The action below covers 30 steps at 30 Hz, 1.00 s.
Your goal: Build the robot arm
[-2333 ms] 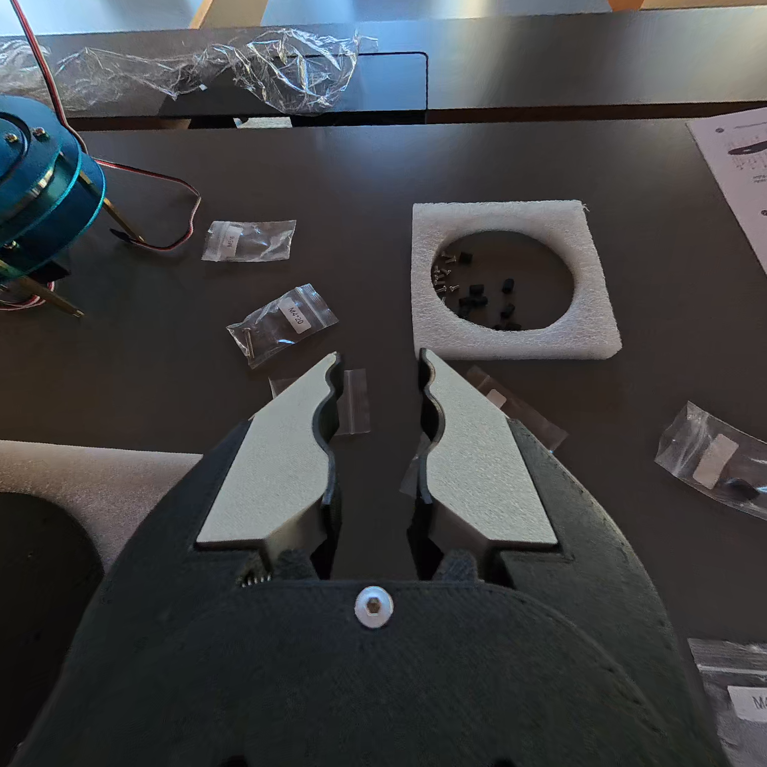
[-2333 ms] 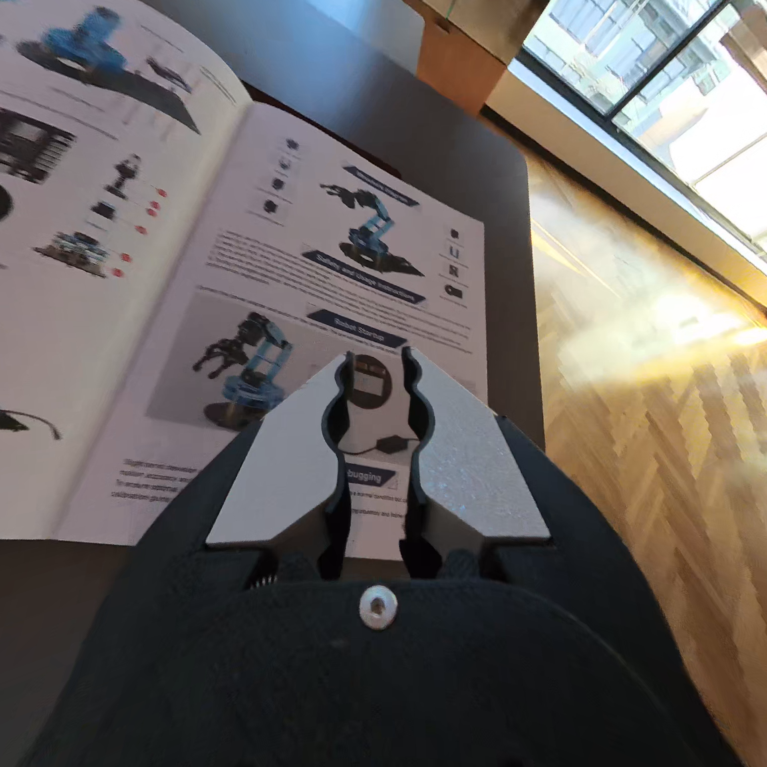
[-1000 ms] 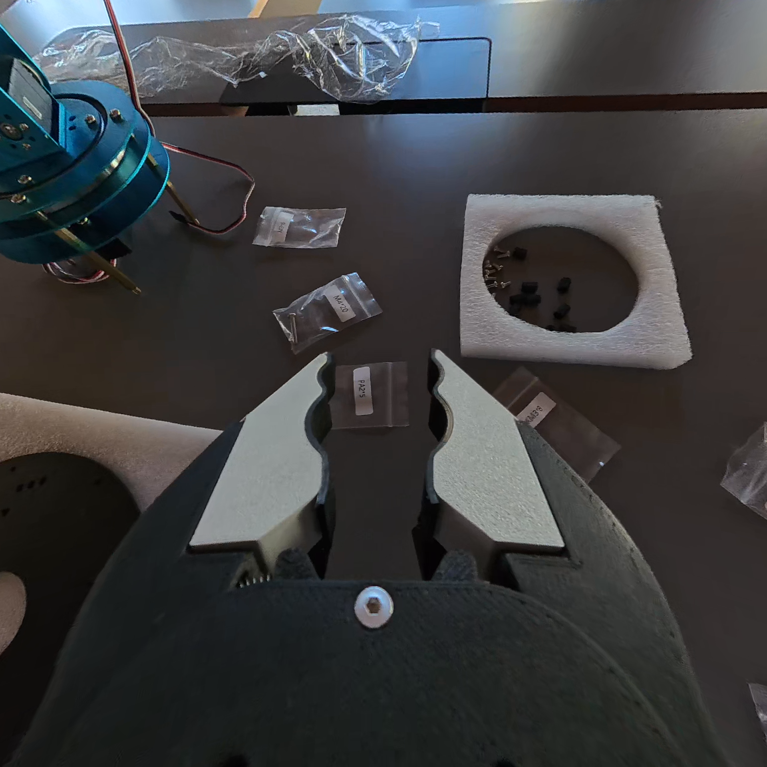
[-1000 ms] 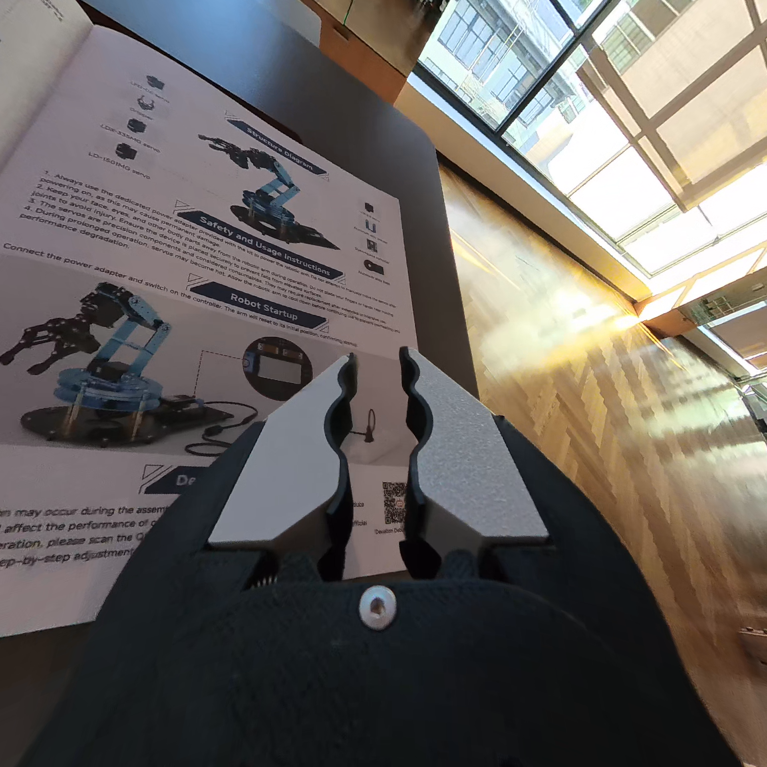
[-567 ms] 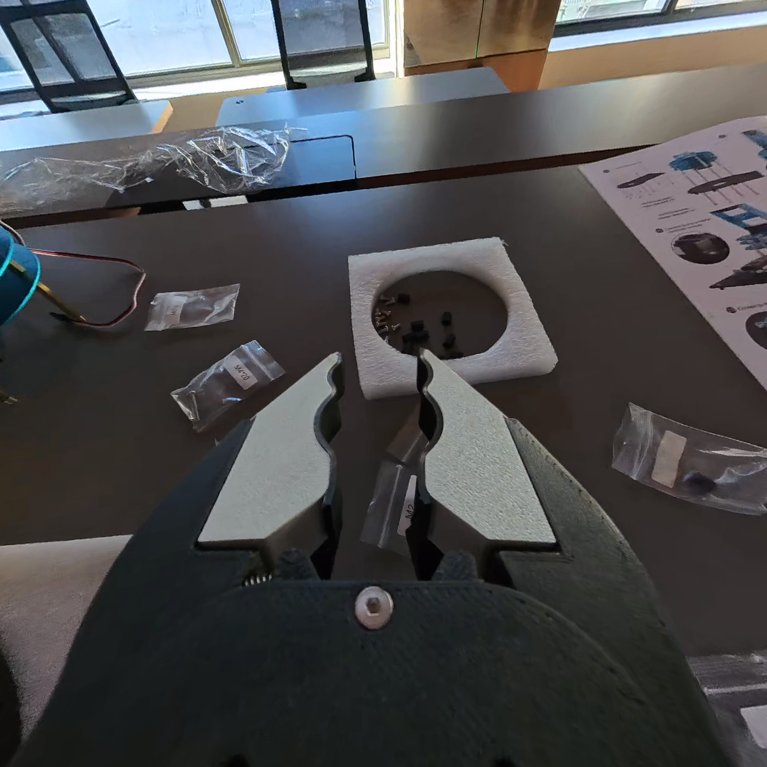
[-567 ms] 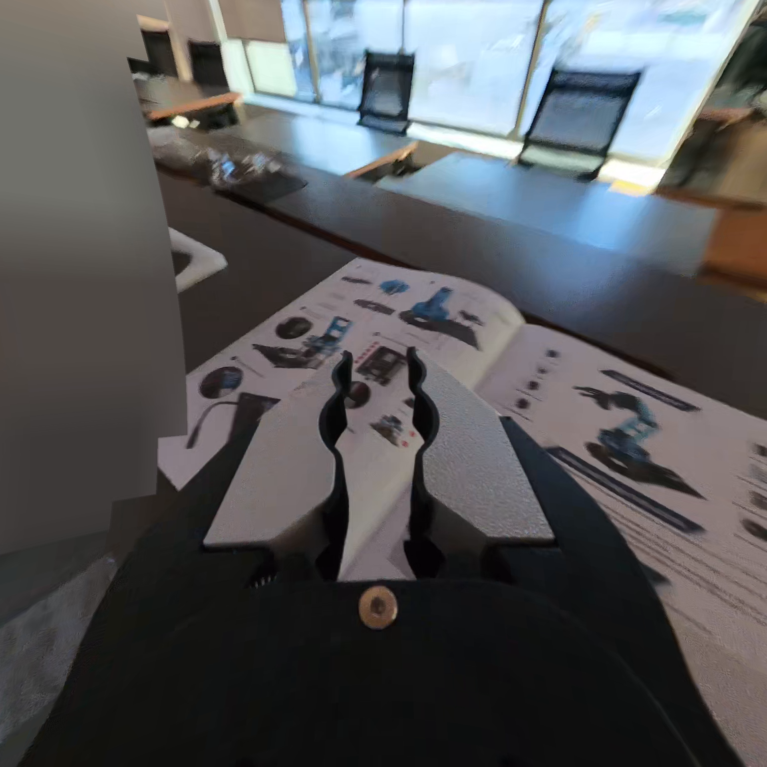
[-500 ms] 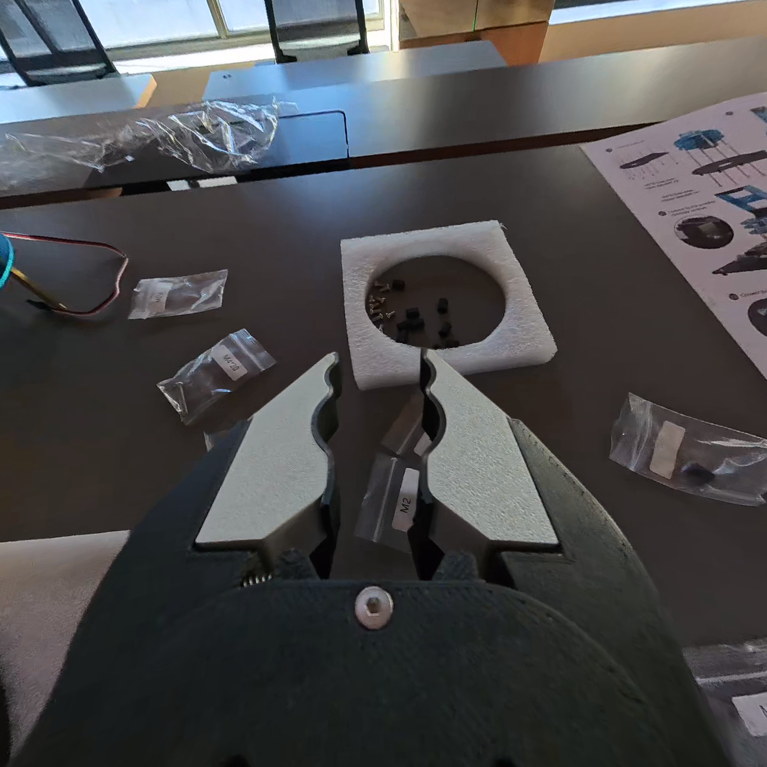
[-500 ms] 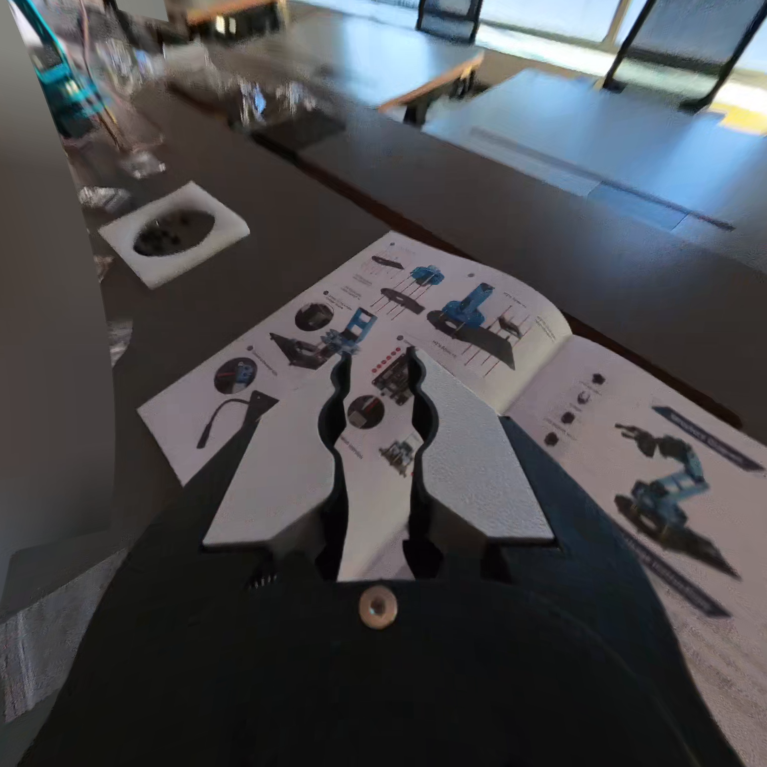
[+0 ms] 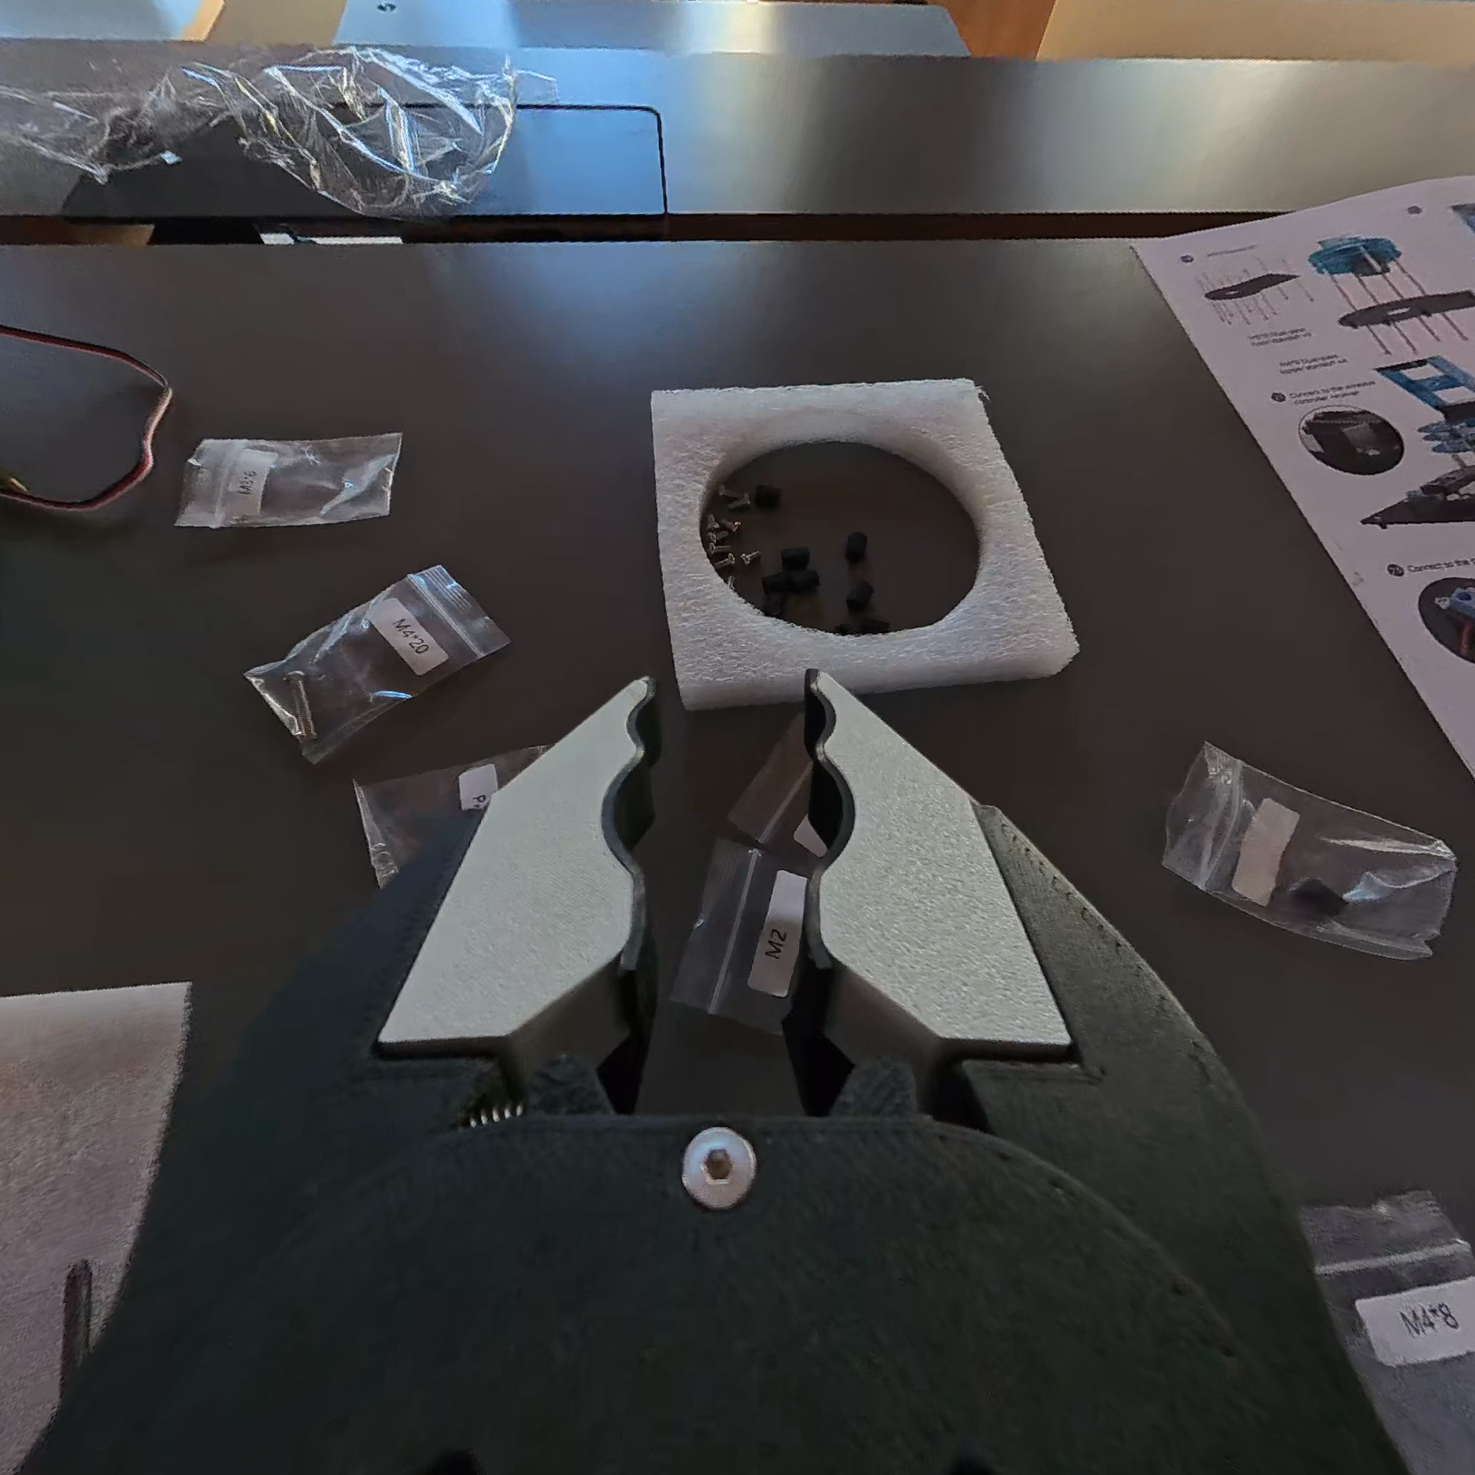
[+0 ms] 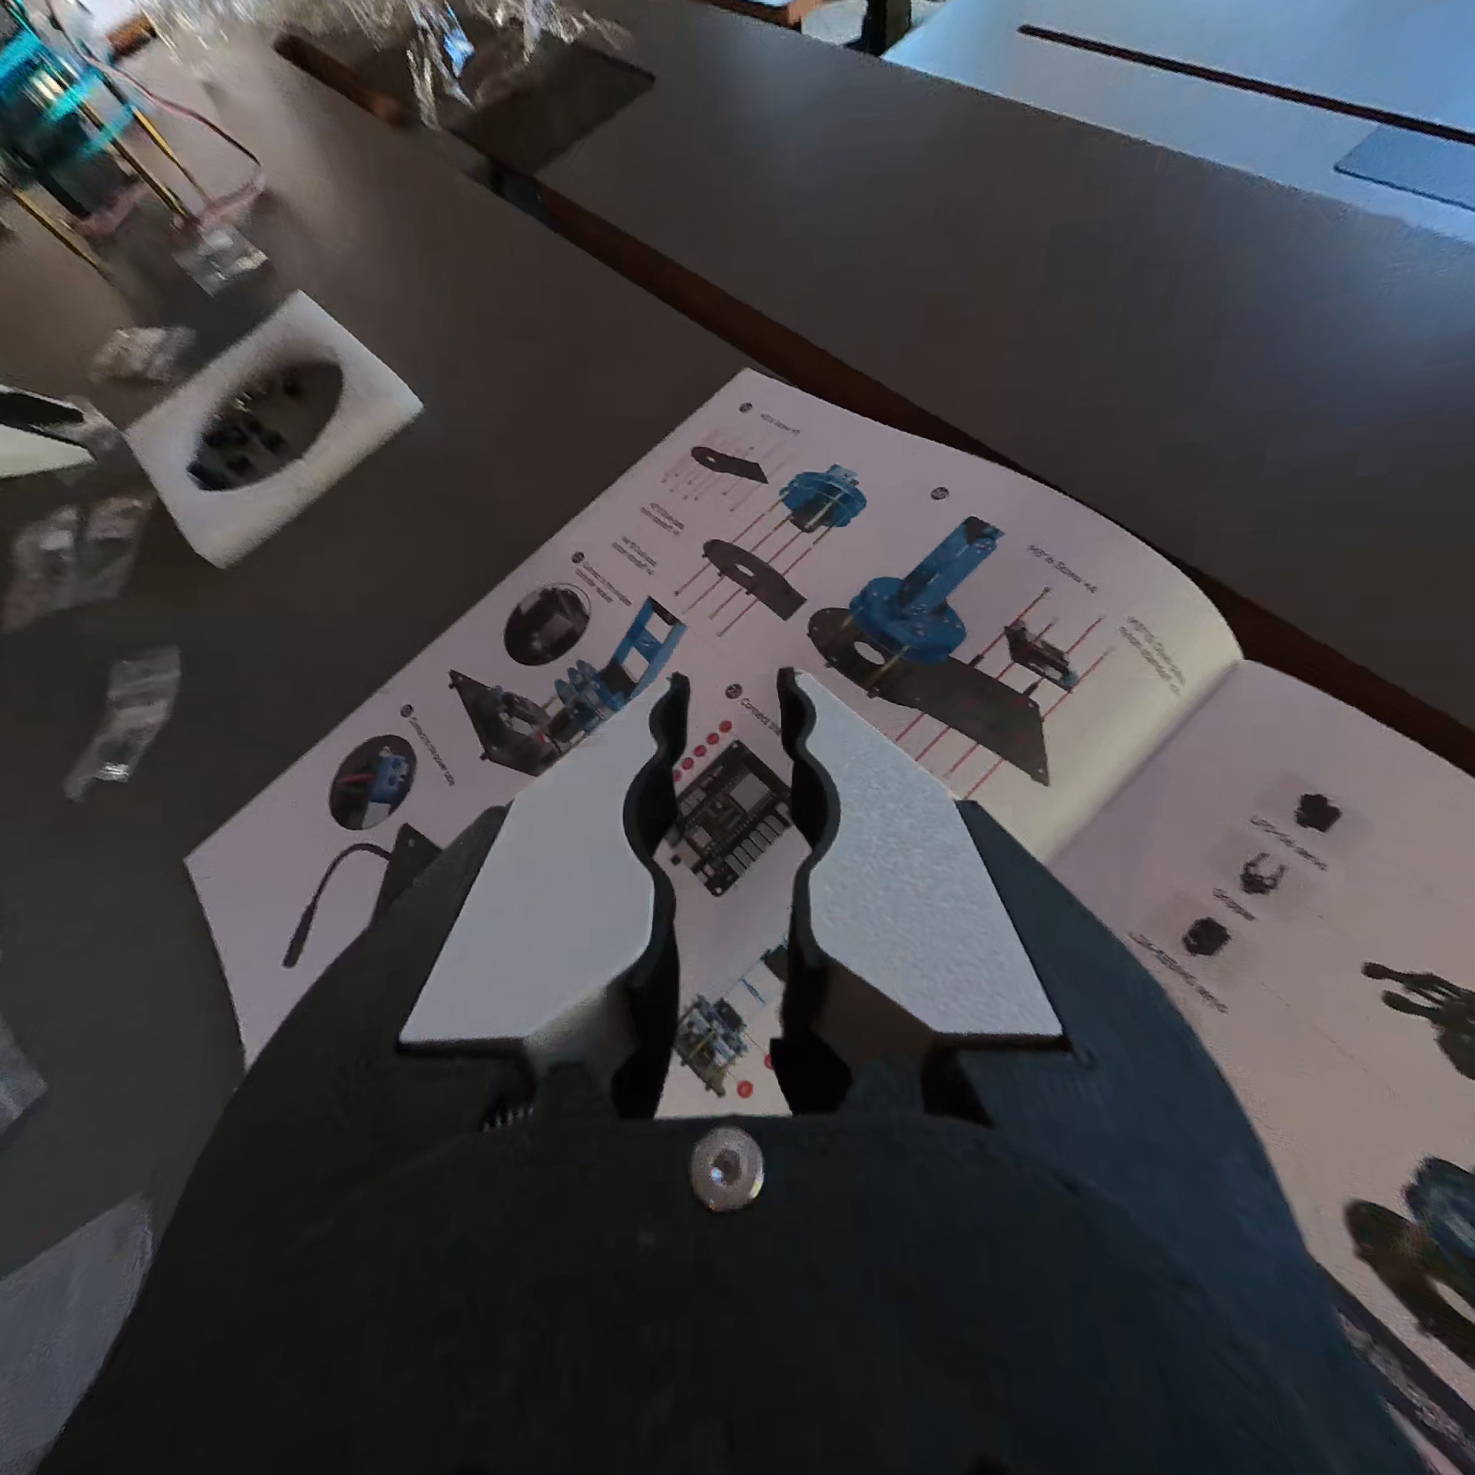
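Observation:
My left gripper [image 9: 730,693] is open and empty, hovering above the dark table [image 9: 798,319]. A small clear zip bag with a white label [image 9: 750,934] lies on the table between its fingers, and a second bag [image 9: 770,778] lies just beyond. A white foam square [image 9: 1026,559] with a round hole lies just past the fingertips, and small screws and black parts [image 9: 786,559] lie in the hole. My right gripper [image 10: 733,685] is open and empty above the left page of an open picture manual [image 10: 918,511].
More small part bags lie left [image 9: 375,658], far left [image 9: 287,483], right [image 9: 1309,854] and bottom right [image 9: 1405,1309]. Crumpled plastic wrap [image 9: 279,120] lies at the back. A blue robot base [image 10: 48,104] with red wires stands far left. Grey foam [image 9: 80,1117] is near left. My hands' fingertips stand some 35 centimeters from each other. The white foam square [image 9: 1026,559] lies some 9 centimeters from my left tips, 25 centimeters from my right tips. Look for it in the right wrist view [image 10: 270,500] too.
My left gripper has swung right and the blue base has left its view; the labelled bag now lies between its fingers. My right gripper has swung left from the table edge to the manual's left page.

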Motion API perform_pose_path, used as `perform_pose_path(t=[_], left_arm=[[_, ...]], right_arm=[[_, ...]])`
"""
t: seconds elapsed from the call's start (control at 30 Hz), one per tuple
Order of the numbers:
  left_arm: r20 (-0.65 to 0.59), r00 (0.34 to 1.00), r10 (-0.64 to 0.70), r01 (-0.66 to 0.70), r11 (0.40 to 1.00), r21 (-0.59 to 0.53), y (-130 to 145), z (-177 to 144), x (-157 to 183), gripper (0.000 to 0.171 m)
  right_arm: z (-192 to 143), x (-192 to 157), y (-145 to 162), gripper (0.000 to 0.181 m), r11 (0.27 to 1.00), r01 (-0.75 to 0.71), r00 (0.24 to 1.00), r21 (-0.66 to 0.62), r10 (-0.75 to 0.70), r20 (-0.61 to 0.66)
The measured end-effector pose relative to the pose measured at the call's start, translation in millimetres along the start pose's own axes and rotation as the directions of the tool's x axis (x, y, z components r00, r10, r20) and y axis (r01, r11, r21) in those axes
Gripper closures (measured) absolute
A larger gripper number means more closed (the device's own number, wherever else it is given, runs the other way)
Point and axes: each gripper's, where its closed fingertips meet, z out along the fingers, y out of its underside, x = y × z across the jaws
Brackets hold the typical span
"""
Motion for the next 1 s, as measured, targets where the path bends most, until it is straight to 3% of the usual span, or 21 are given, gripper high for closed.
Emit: perform_pose_path(t=[0.23, 0.8, 1.0], left_arm=[[-0.001, 1.000, -0.021, 0.021, 0.999, 0.036, -4.5, -2.2, -2.3, 0.141], [-0.026, 0.999, -0.041, 0.043, 0.998, 0.054, -7.3, -4.6, 2.6, 0.141], [-0.032, 0.999, -0.041, 0.043, 0.997, 0.069, -10.0, -6.2, 4.3, 0.141]], right_arm=[[9.0, 0.7, 16.6, 0.160, 0.997, -0.081, 0.996, -0.003, 0.081, 0.028], [12.9, 8.4, 29.5, 0.166, 0.999, -0.013, 0.999, -0.036, 0.012, -0.034], [16.0, 11.7, 38.3, 0.173, 0.994, 0.065, 0.992, -0.090, -0.074, -0.098]])
